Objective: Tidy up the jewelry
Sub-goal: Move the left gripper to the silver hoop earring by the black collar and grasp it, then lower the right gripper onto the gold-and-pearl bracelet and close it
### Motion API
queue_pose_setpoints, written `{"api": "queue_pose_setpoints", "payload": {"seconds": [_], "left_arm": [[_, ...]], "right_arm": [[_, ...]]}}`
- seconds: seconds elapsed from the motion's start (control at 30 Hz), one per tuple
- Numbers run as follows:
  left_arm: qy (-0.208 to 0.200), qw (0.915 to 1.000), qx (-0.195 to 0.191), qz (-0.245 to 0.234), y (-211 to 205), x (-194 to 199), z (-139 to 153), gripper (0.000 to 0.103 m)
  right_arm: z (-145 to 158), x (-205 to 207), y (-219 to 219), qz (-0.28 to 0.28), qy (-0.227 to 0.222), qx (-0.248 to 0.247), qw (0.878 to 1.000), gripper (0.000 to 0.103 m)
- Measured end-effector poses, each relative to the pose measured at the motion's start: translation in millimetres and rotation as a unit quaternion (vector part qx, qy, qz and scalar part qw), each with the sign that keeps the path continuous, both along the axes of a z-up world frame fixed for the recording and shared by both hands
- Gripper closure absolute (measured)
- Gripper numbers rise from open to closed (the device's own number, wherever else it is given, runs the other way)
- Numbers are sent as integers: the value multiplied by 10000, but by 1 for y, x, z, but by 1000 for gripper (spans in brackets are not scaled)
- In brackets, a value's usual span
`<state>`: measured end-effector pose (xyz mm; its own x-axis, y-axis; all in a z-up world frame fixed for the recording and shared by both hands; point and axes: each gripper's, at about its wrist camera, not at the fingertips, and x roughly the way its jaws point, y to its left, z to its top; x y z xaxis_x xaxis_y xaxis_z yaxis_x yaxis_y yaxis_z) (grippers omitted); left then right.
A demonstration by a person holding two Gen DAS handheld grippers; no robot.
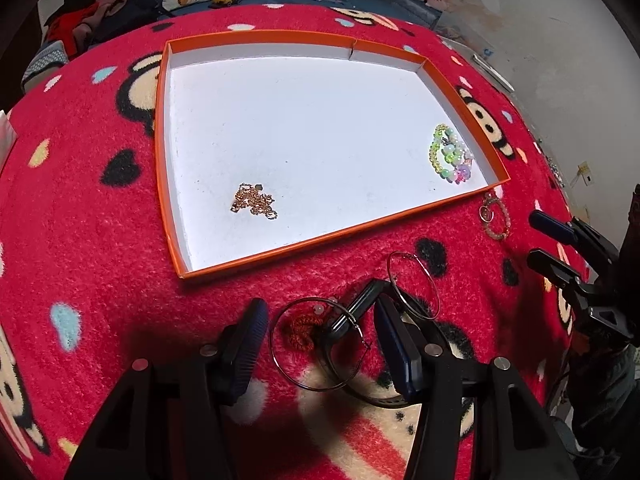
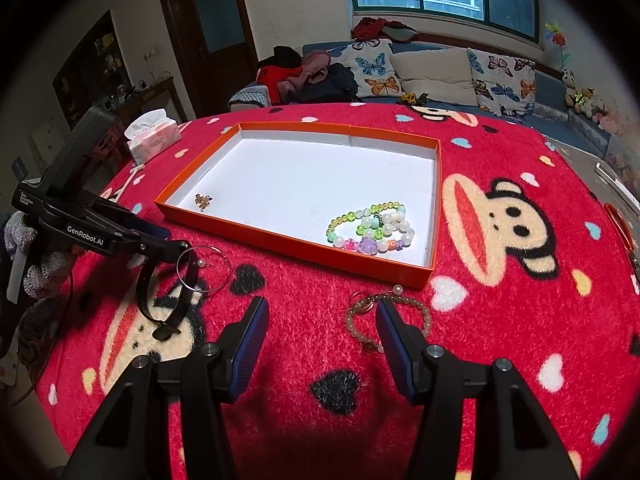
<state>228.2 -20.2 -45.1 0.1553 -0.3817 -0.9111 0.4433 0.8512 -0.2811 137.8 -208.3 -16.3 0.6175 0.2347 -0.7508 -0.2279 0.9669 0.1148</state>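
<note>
An orange tray (image 1: 256, 254) (image 2: 280, 245) with a white floor holds a gold chain (image 1: 253, 201) (image 2: 203, 201) and colourful bead bracelets (image 1: 451, 153) (image 2: 372, 225). My left gripper (image 1: 320, 322) is open low over the red blanket, its fingers either side of a hoop earring (image 1: 318, 345), a red knitted piece (image 1: 301, 330) and a black strap (image 1: 354, 311) (image 2: 160, 312). A second hoop (image 1: 414, 285) (image 2: 204, 268) lies beside them. My right gripper (image 2: 322, 322) (image 1: 544, 240) is open, its right finger over a beige bead bracelet (image 2: 390, 316) (image 1: 495, 216).
A red monkey-print blanket (image 2: 500, 280) covers the table. A tissue pack (image 2: 152, 136) stands at the far left edge. A sofa with butterfly cushions (image 2: 432, 72) lies behind the table.
</note>
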Motion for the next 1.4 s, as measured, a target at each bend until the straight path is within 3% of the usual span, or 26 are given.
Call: {"api": "queue_pose_setpoints", "payload": {"seconds": [0.17,0.6,0.9,1.23,1.4], "left_arm": [[-188,9998,46,-5,0,-8,1,52],[-649,9974,143,271,15,-35,14,53],[-1029,9928,-91,600,29,-64,46,53],[-1122,9912,-239,664,26,-82,57,53],[-1081,9915,-266,673,23,-85,55,53]], "right_arm": [[0,-1,1,21,17,-26,10000,42],[3,-6,0,6,-30,-22,10000,42],[-7,-5,-21,-105,133,-64,9998,42],[-15,2,-44,-306,227,-29,9993,43],[-21,10,-53,-423,305,-3,9986,69]]}}
